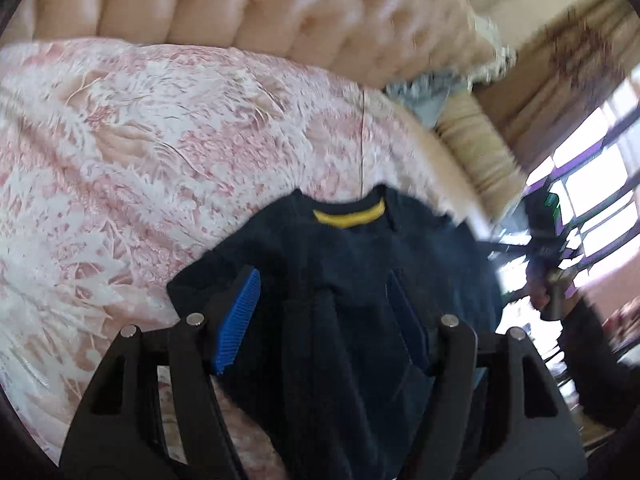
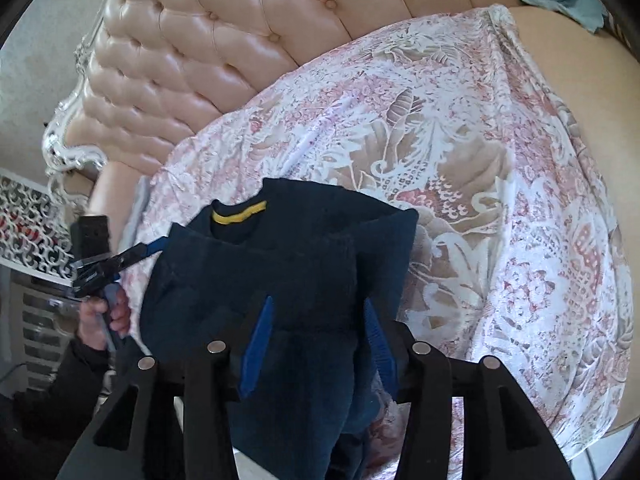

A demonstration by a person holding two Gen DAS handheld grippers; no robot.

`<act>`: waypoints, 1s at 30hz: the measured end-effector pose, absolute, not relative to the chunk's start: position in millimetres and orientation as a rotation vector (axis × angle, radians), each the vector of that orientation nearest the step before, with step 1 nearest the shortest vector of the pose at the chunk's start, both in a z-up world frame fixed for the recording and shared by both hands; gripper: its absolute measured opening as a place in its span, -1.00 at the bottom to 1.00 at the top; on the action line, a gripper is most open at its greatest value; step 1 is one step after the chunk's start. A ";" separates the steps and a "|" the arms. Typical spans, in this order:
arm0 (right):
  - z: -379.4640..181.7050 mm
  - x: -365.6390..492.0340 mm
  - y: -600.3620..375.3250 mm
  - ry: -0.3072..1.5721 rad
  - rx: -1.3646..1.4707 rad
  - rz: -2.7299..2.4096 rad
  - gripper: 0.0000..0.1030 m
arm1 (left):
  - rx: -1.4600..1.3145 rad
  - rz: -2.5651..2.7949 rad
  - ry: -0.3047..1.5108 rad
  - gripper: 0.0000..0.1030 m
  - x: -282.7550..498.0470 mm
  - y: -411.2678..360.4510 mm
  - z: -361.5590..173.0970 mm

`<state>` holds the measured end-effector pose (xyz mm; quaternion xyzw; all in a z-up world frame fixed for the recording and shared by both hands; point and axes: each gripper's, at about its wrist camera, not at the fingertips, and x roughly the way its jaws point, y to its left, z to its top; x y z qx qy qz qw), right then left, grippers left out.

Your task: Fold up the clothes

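Both grippers, left gripper and right gripper, pinch the navy sweater with fingers apart around bunched cloth, holding it near the bedspread's front edge, seemingly to lay it flat.

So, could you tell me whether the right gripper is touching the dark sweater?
Touching: the right wrist view shows the sweater draped between the right gripper's blue pads.

Both grippers look the same: left gripper and right gripper are black plastic, ribbed blue pads, round silver pins up top. Person's sleeve is dark.
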<state>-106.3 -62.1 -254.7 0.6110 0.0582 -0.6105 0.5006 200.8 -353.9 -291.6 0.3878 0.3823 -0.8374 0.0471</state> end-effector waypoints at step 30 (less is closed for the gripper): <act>-260.2 -90.4 -68.4 0.276 1.455 -1.555 -0.58 | 1.302 -2.495 0.412 -0.44 185.5 -290.2 -263.3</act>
